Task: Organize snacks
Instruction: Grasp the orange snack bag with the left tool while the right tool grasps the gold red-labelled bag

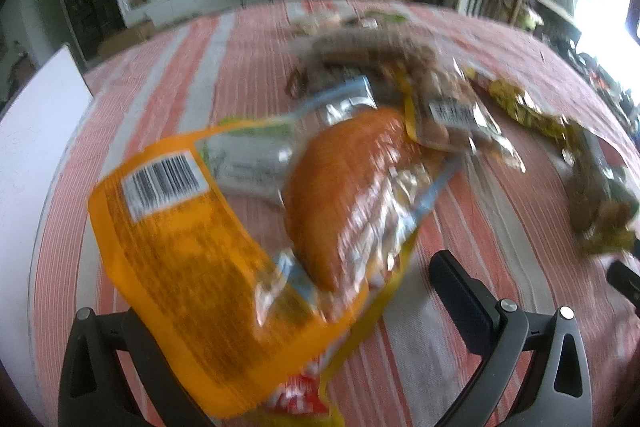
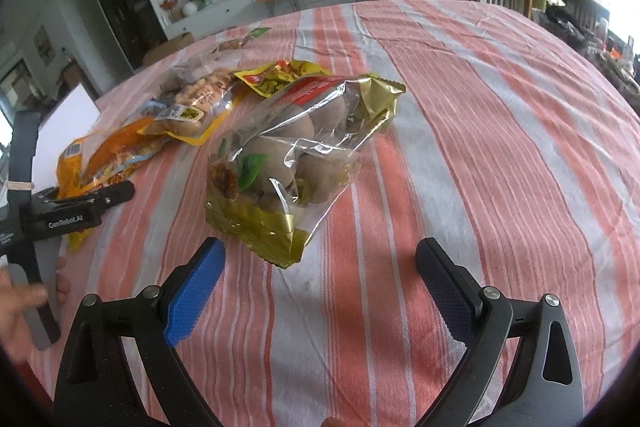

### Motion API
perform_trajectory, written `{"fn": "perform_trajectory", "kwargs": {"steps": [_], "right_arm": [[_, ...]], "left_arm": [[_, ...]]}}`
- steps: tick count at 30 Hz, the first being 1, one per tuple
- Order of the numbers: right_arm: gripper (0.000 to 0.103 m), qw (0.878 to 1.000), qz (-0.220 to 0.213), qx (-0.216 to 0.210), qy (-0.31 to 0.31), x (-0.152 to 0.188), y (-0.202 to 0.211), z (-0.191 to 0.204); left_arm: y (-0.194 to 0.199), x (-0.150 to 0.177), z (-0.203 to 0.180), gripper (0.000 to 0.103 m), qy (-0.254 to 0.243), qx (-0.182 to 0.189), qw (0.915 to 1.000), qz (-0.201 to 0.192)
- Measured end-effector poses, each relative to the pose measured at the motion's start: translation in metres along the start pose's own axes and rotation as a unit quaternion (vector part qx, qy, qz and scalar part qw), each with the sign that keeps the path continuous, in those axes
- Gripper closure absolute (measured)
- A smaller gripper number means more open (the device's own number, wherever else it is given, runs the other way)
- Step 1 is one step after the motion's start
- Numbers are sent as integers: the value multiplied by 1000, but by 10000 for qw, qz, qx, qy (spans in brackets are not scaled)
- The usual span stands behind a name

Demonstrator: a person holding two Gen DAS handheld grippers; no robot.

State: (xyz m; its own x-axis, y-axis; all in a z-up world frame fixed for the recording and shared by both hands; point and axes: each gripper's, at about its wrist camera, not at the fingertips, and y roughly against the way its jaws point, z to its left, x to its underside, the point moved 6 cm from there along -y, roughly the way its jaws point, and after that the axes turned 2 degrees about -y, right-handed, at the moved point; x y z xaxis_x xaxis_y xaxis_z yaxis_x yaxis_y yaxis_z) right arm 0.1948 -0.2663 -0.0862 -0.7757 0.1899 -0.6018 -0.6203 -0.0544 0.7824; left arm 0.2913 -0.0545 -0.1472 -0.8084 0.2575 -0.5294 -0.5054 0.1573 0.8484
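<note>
Lying on the striped cloth (image 2: 480, 107), an orange bag (image 1: 188, 267) sits between the fingers of the left gripper (image 1: 280, 307), whose jaws stand wide around it, grip unclear. Beyond it are a peanut bag (image 2: 196, 99) and a yellow packet (image 2: 280, 75). A clear bag (image 2: 296, 155) lies just ahead of the right gripper (image 2: 320, 295), spread wide and empty.

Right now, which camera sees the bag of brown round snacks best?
The right wrist view. There the clear bag lies sharp and whole on the striped cloth, just ahead of the open right gripper. The left wrist view shows only a blurred brown bag at its right edge, probably the same one.
</note>
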Motion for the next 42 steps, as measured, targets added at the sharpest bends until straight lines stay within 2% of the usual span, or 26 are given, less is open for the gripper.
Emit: {"fn": "perform_trajectory", "kwargs": {"steps": [4, 6, 7, 8, 9, 11, 13, 16, 18, 19, 20, 23, 25, 26, 29, 30, 31, 32, 34, 36, 37, 39, 42], "right_arm": [[5, 10000, 20, 71, 55, 1, 0, 0], [5, 9999, 31, 114, 86, 1, -1, 1], [5, 9999, 35, 131, 98, 1, -2, 1], [5, 9998, 40, 148, 111, 1, -2, 1], [5, 9998, 43, 159, 119, 1, -2, 2], [5, 9997, 51, 186, 138, 1, -2, 3], [5, 9996, 67, 230, 170, 2, -3, 4], [5, 9992, 90, 306, 228, 2, -4, 5], [5, 9991, 98, 331, 247, 3, -4, 6], [5, 9991, 96, 325, 243, 3, -4, 6], [5, 9992, 94, 319, 238, 3, -4, 6], [5, 9993, 89, 300, 226, 3, -4, 6], [5, 9993, 89, 299, 225, 3, -3, 6], [5, 9993, 88, 297, 224, 3, -3, 6], [5, 9993, 82, 281, 212, 3, -3, 6], [5, 9994, 79, 273, 206, 2, -3, 6], [5, 9994, 80, 273, 206, 2, -3, 6], [5, 9993, 82, 280, 212, 3, -3, 6], [5, 9992, 91, 309, 233, 3, -3, 5], [5, 9988, 113, 377, 283, 3, -4, 6], [5, 9986, 125, 413, 310, 4, -4, 7], [5, 9982, 142, 468, 351, 4, -5, 8], [5, 9984, 131, 435, 327, 4, -5, 8]], "left_arm": [[5, 12, -3, 0, -400, 222, 9967, 664], [5, 13, -2, 0, -712, 400, 9864, 1426], [8, 9, 0, 0, -850, 350, 9830, 1592], [14, 3, 1, 0, -973, 291, 9834, 1502], [25, -9, -1, 0, -1267, 211, 9842, 1218], [34, -32, -9, 0, -1641, 135, 9817, 955], [24, -48, -17, 0, -1720, 216, 9790, 1068], [-4, -69, -22, 0, -1858, -57, 9753, 1193], [-13, -71, -23, 2, -1905, 6, 9743, 1198], [-13, -71, -20, 5, -1943, 74, 9740, 1167], [-10, -70, -21, 16, -2026, 122, 9731, 1086], [12, -54, -13, 31, -2056, 425, 9715, 1104], [29, -29, -10, 32, -2108, 770, 9659, 1291], [39, -6, -9, 32, -2229, 1041, 9577, 1495], [60, 41, -16, 32, -2734, 1434, 9340, 1798], [69, 53, -17, 32, -2931, 1438, 9281, 1792], [78, 55, -19, 32, -3033, 1388, 9278, 1669], [82, 51, -20, 31, -3029, 1357, 9303, 1564], [94, 28, -29, 23, -2965, 1343, 9381, 1187], [99, -8, -46, 4, -3061, 1123, 9432, 643], [95, -28, -58, 1, -3117, 1050, 9433, 440], [77, -53, -74, 0, -3140, 1140, 9412, 500], [19, -76, -92, 0, -3138, 971, 9389, 1033]]}}
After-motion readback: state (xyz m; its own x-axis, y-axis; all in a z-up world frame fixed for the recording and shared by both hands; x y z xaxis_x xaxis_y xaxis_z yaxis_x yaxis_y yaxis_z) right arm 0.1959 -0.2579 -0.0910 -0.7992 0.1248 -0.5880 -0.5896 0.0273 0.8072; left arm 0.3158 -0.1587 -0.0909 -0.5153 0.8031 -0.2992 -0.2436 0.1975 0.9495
